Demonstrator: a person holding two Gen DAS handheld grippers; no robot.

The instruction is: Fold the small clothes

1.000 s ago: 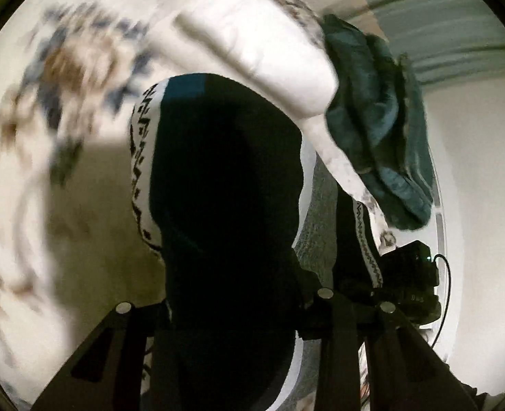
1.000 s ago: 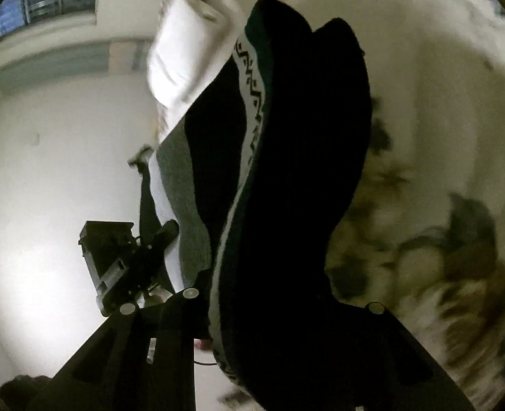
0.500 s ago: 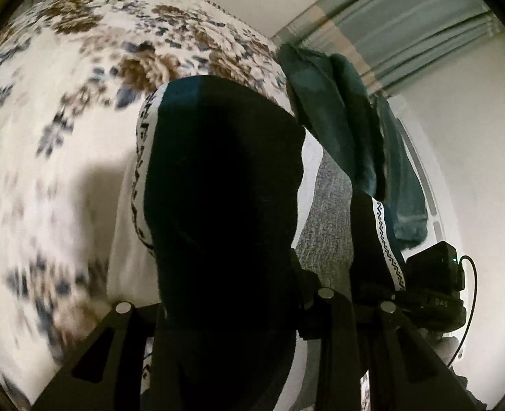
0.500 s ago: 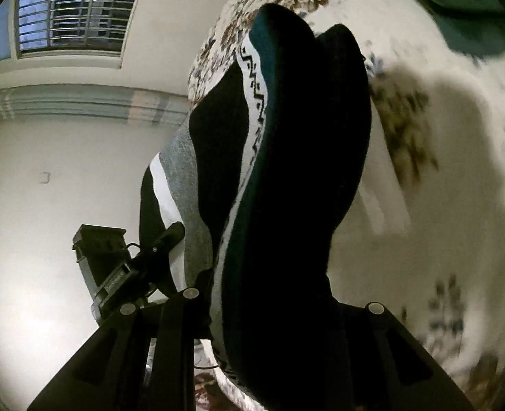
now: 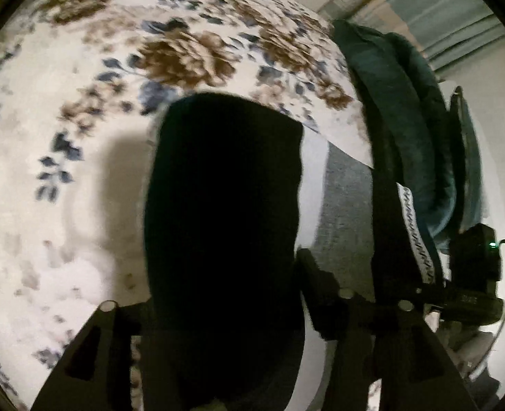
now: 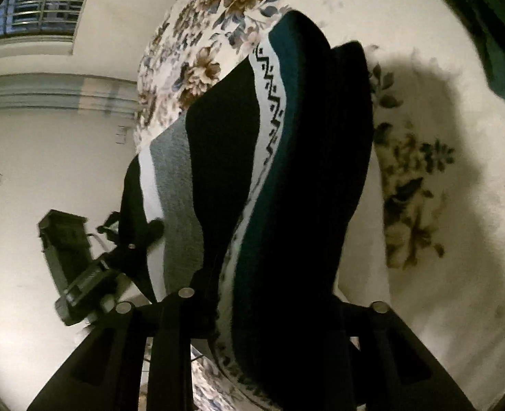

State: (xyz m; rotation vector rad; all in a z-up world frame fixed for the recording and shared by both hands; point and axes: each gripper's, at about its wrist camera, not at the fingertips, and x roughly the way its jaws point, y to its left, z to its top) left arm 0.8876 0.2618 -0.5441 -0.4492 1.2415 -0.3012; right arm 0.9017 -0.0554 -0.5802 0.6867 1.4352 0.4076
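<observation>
A small knitted garment (image 5: 225, 205), dark teal and black with white patterned bands and a grey panel (image 5: 346, 205), hangs stretched between both grippers over a floral bedspread (image 5: 81, 137). My left gripper (image 5: 218, 308) is shut on one end of it; the cloth fills the space between the fingers. My right gripper (image 6: 279, 308) is shut on the other end (image 6: 303, 188). Each view shows the other gripper: the right one (image 5: 475, 294) in the left wrist view, the left one (image 6: 91, 274) in the right wrist view.
A dark teal folded blanket or cushion (image 5: 399, 130) lies on the bed's far right side, also in the right wrist view (image 6: 499, 51). A white wall (image 6: 46, 157), a barred window (image 6: 43, 3) and curtains (image 5: 441, 7) lie beyond the bed edge.
Both grippers have swung with the garment, still held between them. The white pillow left the view; more floral bedspread now shows beneath and the teal blanket sits to the right.
</observation>
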